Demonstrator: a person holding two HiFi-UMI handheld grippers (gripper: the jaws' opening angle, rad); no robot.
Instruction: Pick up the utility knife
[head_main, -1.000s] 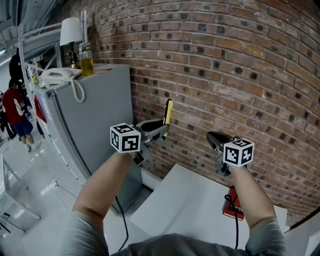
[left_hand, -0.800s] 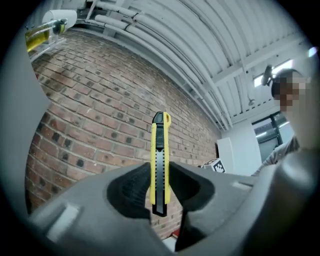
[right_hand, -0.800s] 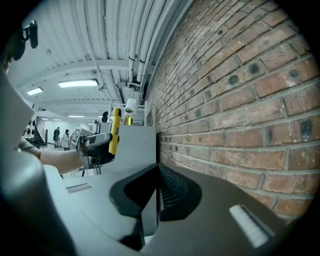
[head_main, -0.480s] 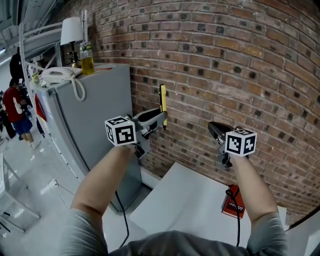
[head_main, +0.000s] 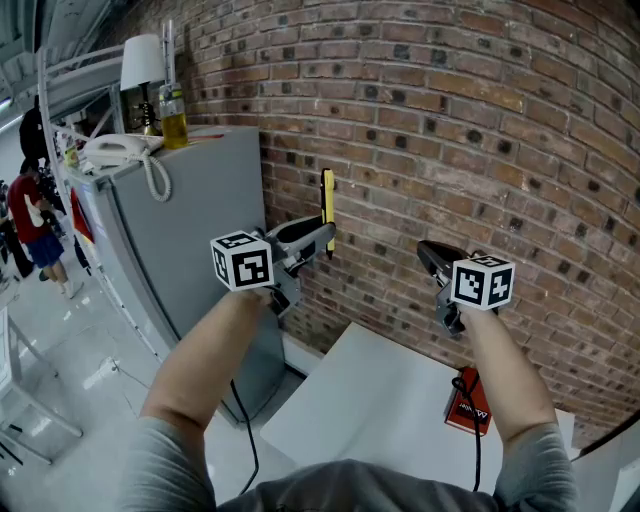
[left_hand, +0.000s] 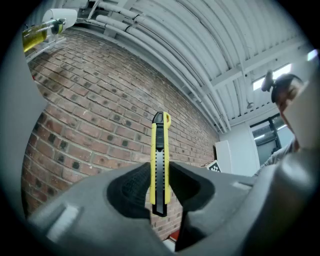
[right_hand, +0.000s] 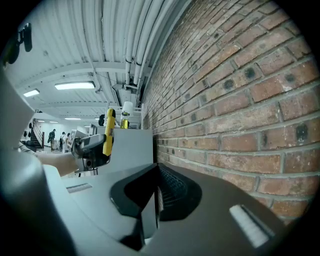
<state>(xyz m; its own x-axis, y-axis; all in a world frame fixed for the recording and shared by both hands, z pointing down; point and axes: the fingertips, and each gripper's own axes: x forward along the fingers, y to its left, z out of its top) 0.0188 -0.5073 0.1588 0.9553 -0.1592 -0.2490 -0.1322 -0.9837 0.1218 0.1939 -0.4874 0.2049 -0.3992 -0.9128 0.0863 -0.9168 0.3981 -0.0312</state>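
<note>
A yellow and black utility knife (head_main: 327, 210) stands upright, gripped near its lower end by my left gripper (head_main: 322, 237), which is held up in front of the brick wall. The left gripper view has the knife (left_hand: 160, 157) pinched between the two dark jaws, its tip end up. My right gripper (head_main: 432, 258) is raised at the right of the head view, its jaws together with nothing between them (right_hand: 152, 197). From the right gripper view the knife (right_hand: 108, 131) shows in the left gripper (right_hand: 95, 147).
A brick wall (head_main: 480, 130) is close ahead. A grey cabinet (head_main: 190, 240) at the left carries a telephone (head_main: 120, 152), a bottle (head_main: 173, 115) and a lamp (head_main: 143, 65). Below are a white table (head_main: 375, 405) and a red booklet (head_main: 467, 408). People stand far left (head_main: 30, 225).
Both grippers have risen a little. The left one has tipped the knife from a slight lean to upright. Over the last half second nothing moved.
</note>
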